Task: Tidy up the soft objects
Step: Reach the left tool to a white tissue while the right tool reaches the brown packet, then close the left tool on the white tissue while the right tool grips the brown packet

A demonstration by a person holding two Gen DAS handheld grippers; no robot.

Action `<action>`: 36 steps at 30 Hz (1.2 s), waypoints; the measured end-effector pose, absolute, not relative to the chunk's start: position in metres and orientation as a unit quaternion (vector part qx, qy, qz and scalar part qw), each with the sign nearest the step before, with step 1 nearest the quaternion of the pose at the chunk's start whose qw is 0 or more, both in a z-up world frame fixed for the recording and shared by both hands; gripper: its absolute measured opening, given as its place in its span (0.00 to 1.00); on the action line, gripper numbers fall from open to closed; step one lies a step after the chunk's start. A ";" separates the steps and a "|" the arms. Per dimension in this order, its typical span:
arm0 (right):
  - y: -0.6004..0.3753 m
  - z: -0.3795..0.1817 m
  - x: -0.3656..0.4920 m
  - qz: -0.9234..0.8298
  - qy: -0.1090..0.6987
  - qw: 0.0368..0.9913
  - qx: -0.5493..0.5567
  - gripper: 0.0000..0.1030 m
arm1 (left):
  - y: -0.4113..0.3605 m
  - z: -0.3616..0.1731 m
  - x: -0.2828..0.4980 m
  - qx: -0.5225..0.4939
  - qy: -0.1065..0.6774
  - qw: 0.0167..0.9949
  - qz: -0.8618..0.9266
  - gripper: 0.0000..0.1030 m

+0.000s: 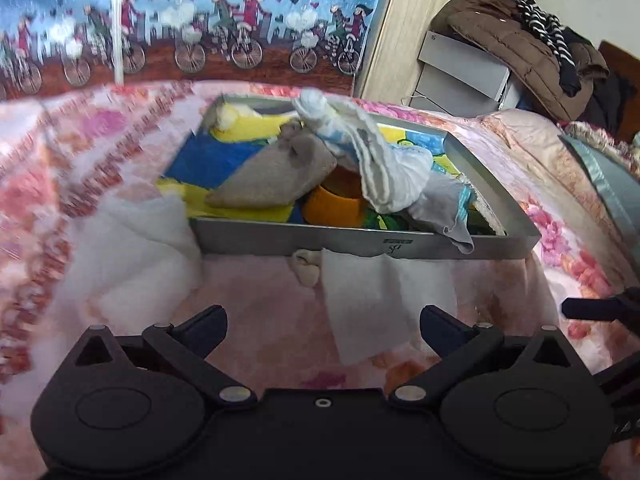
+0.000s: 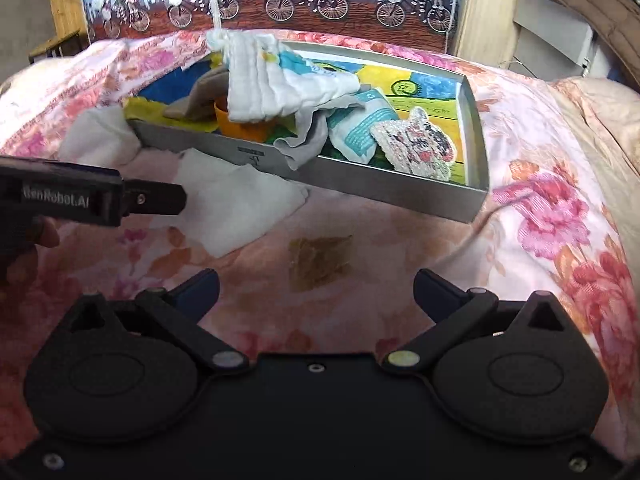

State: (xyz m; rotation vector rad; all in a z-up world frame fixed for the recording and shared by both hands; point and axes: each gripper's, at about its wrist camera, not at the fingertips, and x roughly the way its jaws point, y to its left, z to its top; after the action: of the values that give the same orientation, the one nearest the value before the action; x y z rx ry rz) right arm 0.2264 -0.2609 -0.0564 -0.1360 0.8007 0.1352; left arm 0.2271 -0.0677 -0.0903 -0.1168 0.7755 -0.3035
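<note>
Both claws, left and right, hung wide and empty over the bed, probably lining up the tissue ahead, short of the tray.

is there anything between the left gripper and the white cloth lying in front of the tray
Nothing visible. The left gripper is open, and only bare floral bedspread lies between it and the white cloth in front of the tray.

Black tool bodies, navy fingertips, silver pivot screws, white lettering.
</note>
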 end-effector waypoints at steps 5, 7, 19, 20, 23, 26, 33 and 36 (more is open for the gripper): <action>-0.251 -0.070 0.239 0.078 0.398 0.908 -0.108 1.00 | -0.064 -0.109 0.254 -0.137 0.410 0.879 -0.202 0.99; -0.253 -0.073 0.244 0.080 0.401 0.906 -0.108 1.00 | -0.066 -0.113 0.261 -0.156 0.415 0.872 -0.206 0.99; -0.275 -0.075 0.255 0.087 0.397 0.912 -0.045 0.70 | -0.088 -0.113 0.264 -0.068 0.417 0.878 -0.226 0.58; -0.277 -0.074 0.255 0.088 0.398 0.912 -0.042 0.66 | -0.088 -0.112 0.263 -0.063 0.418 0.877 -0.228 0.46; -0.283 -0.072 0.256 0.085 0.396 0.914 -0.036 0.49 | -0.087 -0.111 0.261 -0.065 0.422 0.874 -0.232 0.20; -0.288 -0.070 0.255 0.085 0.398 0.913 -0.028 0.44 | -0.084 -0.110 0.255 -0.079 0.423 0.872 -0.232 0.10; -0.282 -0.068 0.247 0.083 0.398 0.912 -0.051 0.34 | -0.080 -0.101 0.237 -0.091 0.420 0.875 -0.222 0.08; -0.279 -0.069 0.243 0.082 0.398 0.911 -0.062 0.33 | -0.080 -0.092 0.227 -0.089 0.411 0.880 -0.219 0.08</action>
State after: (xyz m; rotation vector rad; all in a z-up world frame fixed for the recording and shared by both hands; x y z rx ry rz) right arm 0.2432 -0.2786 -0.0694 -0.1283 0.8213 0.1700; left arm 0.2272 -0.0798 -0.0922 -0.1858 0.8571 -0.4571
